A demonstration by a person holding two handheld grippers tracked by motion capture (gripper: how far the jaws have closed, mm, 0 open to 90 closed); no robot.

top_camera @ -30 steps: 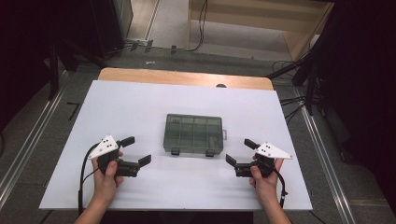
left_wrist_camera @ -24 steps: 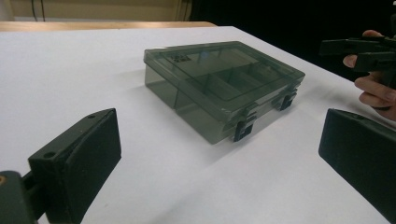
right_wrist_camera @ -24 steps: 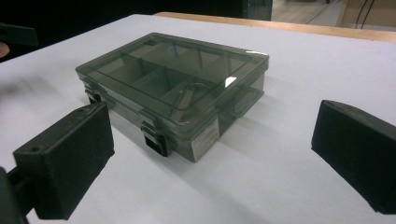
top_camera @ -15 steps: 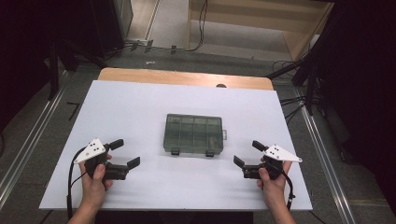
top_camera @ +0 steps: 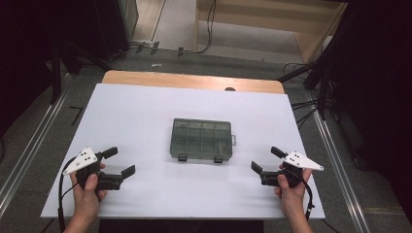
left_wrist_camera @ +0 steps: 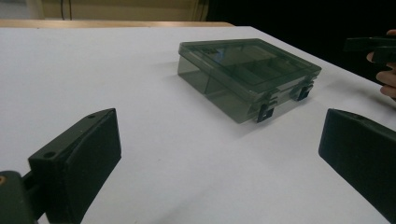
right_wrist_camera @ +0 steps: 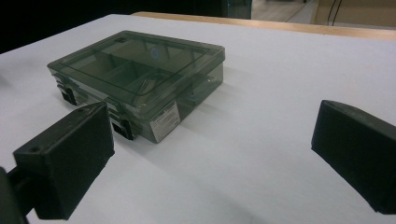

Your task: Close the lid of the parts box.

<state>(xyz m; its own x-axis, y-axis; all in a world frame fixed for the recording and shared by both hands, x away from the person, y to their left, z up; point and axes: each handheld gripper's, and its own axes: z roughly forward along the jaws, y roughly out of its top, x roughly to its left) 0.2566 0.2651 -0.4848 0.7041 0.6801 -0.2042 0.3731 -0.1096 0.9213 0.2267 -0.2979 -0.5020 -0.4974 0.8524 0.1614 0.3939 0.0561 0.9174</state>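
Closed compartment box [top_camera: 201,139]: long axis left-right, latches twd person.

The compartment box [top_camera: 201,140] looks smoky translucent glossy plastic; the table [top_camera: 145,111] top is smooth matt white.

High view overhead, facing forward-down; gripper views low, near table [top_camera: 145,116], sharing compartment box [top_camera: 201,140].
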